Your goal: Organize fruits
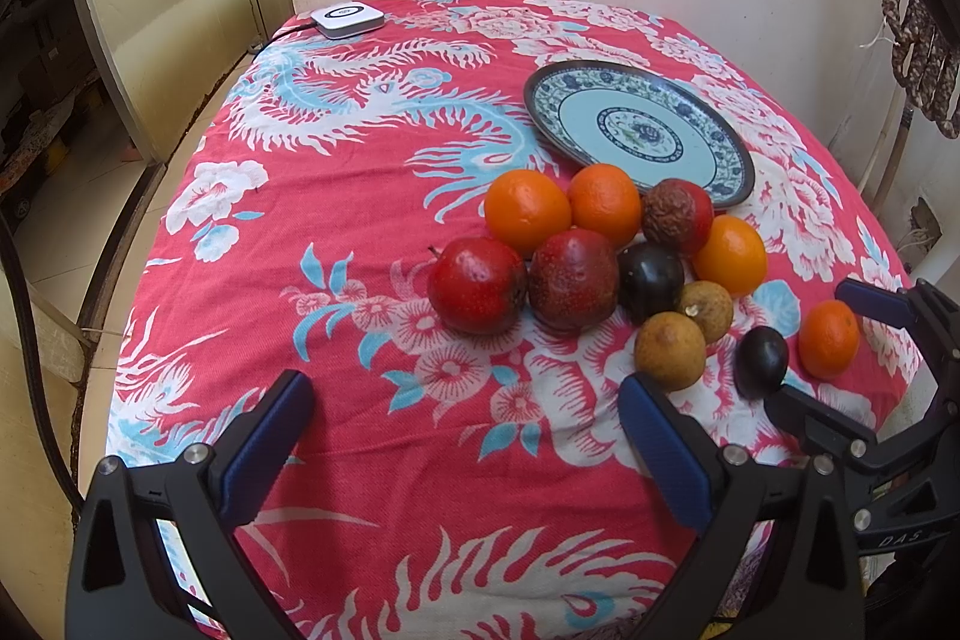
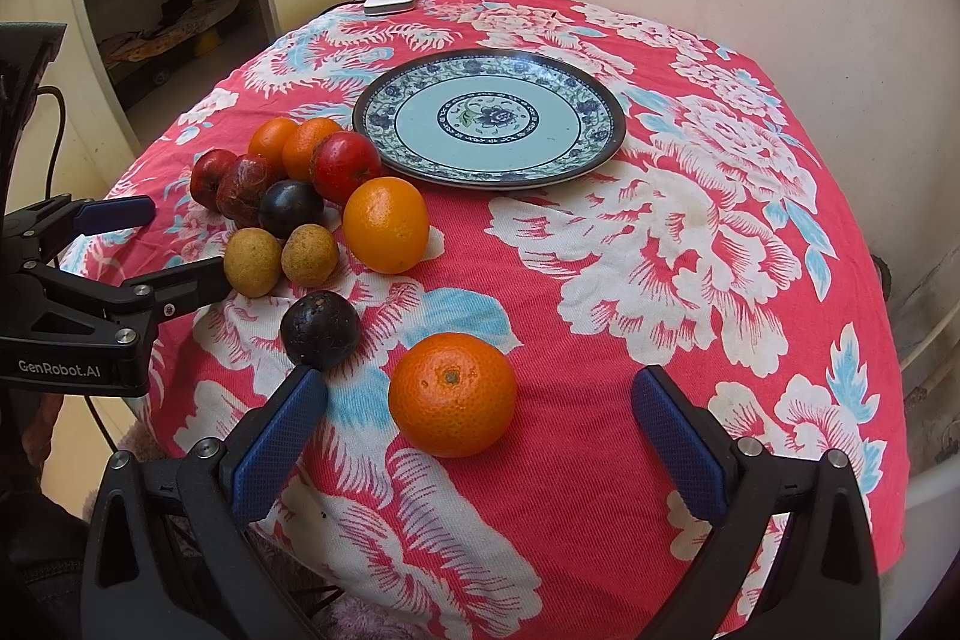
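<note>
Two hand-held grippers hang over the near edge of the bench, each with its jaws spread wide and nothing between the blue, ribbed pads. The right hand-held gripper (image 2: pixel 479 427) frames a small tangerine (image 2: pixel 452 394), round and finely pitted, which lies on the cloth between the two pads, touching neither. Just beside the left pad sits a dull, dark plum (image 2: pixel 320 329). The left hand-held gripper (image 1: pixel 465 439) has only bare tablecloth (image 1: pixel 360 460) between its pads; the nearest fruit, a rough tan longan (image 1: pixel 670 350), lies just beyond its right fingertip. That cloth is woven cotton, red with white peonies and pale blue leaves, draped over the bench.

Farther back the remaining fruit is bunched together: a second longan (image 1: pixel 707 302), a glossy black plum (image 1: pixel 650 279), two speckled red apples (image 1: pixel 477 285), a wrinkled red fruit (image 1: pixel 677 210), and three smooth oranges (image 1: pixel 527 212). Behind them stands a round, glazed plate (image 2: pixel 489 118), blue-patterned with a dark rim and holding nothing. At the far edge lies a small white square device (image 1: pixel 348 19) with a cable.
</note>
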The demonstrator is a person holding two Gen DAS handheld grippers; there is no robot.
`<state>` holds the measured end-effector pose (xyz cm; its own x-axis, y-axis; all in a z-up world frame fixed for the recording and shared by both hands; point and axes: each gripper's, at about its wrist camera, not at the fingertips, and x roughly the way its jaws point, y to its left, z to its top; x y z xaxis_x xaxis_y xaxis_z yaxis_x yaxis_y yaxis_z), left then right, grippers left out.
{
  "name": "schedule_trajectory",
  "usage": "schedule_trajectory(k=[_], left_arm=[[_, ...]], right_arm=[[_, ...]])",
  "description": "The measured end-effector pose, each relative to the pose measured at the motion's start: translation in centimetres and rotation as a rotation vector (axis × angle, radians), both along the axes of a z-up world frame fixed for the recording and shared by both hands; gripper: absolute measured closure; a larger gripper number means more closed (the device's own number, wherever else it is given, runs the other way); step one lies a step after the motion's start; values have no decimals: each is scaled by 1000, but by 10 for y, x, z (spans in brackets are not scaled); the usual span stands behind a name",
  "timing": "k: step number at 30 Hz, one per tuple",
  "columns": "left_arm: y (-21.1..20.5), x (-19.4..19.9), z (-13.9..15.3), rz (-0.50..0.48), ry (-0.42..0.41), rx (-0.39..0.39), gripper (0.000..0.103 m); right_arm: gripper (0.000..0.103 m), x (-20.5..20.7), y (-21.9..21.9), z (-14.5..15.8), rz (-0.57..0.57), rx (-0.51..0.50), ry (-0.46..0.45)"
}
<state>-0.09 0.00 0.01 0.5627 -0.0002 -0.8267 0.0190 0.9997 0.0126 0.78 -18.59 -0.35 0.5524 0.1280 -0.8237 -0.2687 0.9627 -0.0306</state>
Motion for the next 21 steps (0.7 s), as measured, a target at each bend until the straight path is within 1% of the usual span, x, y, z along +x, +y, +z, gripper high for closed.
schedule_trajectory(k=[17,21], left_arm=[[0,0,0,0,0,-1,0],[0,0,0,-1,0,-2,0]], right_arm=[[0,-1,2,0,1,0,0],[0,-3,0,0,18,2,4]])
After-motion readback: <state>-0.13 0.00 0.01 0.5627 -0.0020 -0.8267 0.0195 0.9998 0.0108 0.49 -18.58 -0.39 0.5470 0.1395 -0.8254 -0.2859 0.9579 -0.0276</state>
